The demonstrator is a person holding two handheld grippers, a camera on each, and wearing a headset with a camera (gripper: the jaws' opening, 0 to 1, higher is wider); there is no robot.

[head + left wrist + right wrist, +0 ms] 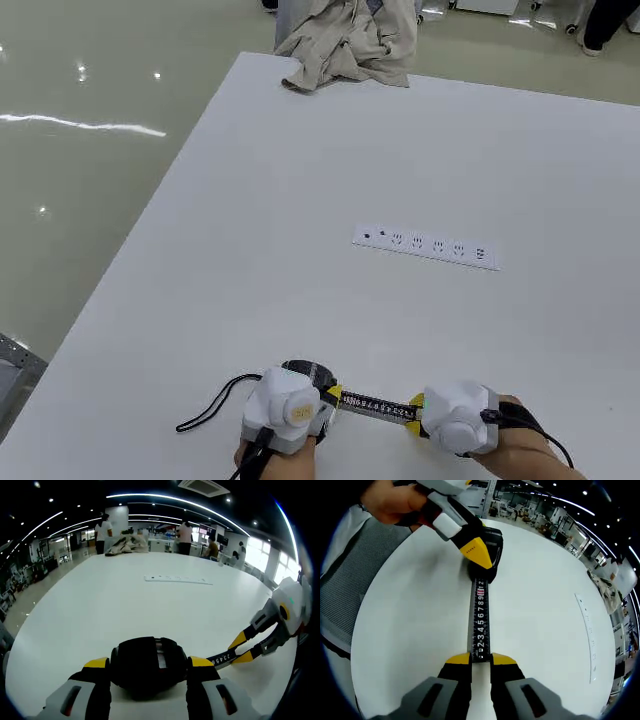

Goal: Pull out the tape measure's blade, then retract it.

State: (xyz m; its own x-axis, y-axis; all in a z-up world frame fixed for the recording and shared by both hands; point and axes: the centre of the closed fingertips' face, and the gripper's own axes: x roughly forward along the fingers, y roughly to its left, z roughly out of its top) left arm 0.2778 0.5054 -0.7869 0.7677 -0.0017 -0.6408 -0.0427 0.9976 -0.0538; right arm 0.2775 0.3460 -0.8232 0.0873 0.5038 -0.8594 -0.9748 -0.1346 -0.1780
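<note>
White workbench [300, 200], tape measure [147, 662], glossy floor [90, 180] beside

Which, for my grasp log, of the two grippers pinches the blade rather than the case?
The right gripper: its jaws close on the numbered blade, while the left gripper clamps the black case.

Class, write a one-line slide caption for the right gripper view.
Right gripper pinches the tip of the blade, drawn from the black case clamped by the left gripper.

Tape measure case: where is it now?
The case sits at the table's near edge in the head view, held by the left gripper, blade running to the right gripper.
</note>
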